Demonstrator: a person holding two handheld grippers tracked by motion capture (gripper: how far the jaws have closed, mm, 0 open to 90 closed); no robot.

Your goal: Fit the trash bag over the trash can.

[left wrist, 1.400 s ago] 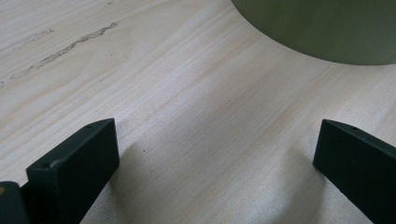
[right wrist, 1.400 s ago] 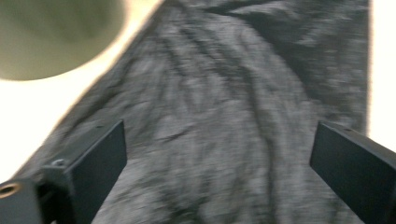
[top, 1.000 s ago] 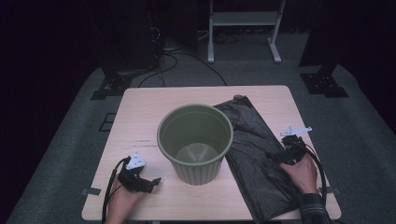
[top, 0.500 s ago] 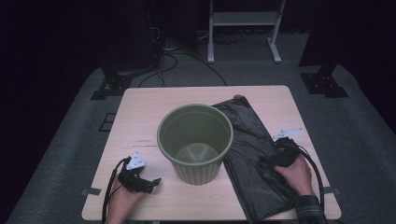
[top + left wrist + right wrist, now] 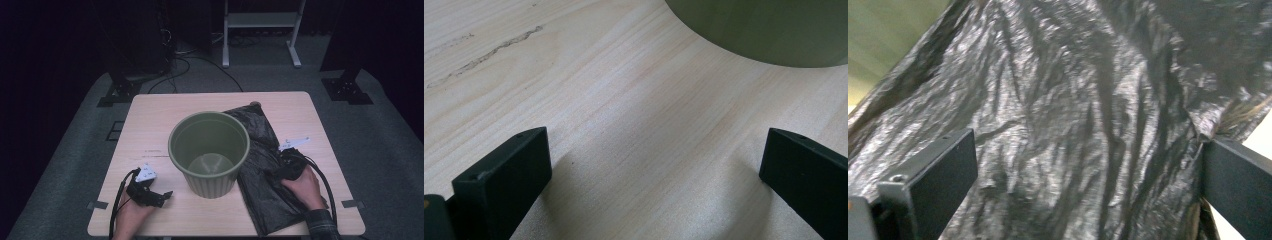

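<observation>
Left claw (image 5: 159, 196) sits low on the table (image 5: 150, 120) near the near-left corner, held by the left hand (image 5: 131, 216), jaws pointing toward the bin (image 5: 209, 152). In the left gripper view its 2 jaws stand wide apart with bare wood between them, nothing held; the bin's green wall (image 5: 764, 30) curves across the top right, a little way ahead.

Right claw (image 5: 272, 175) is over the bag (image 5: 265, 200) on the near-right part of the table, right hand (image 5: 302, 186) behind it, cable trailing toward the near edge. In the right gripper view its jaws are wide, crinkled black plastic (image 5: 1073, 125) lying between them; the right-hand jaw touches a bag fold, but nothing is pinched. A strip of the bin's green wall (image 5: 893, 30) shows top left there.

Bin stands upright at table centre, empty, rim round. Bag lies flat and wrinkled just right of the bin, touching its base, running from the near edge back toward the far edge.

Beyond the table: grey floor (image 5: 75, 150), cables (image 5: 200, 65), stand legs (image 5: 260, 30).
</observation>
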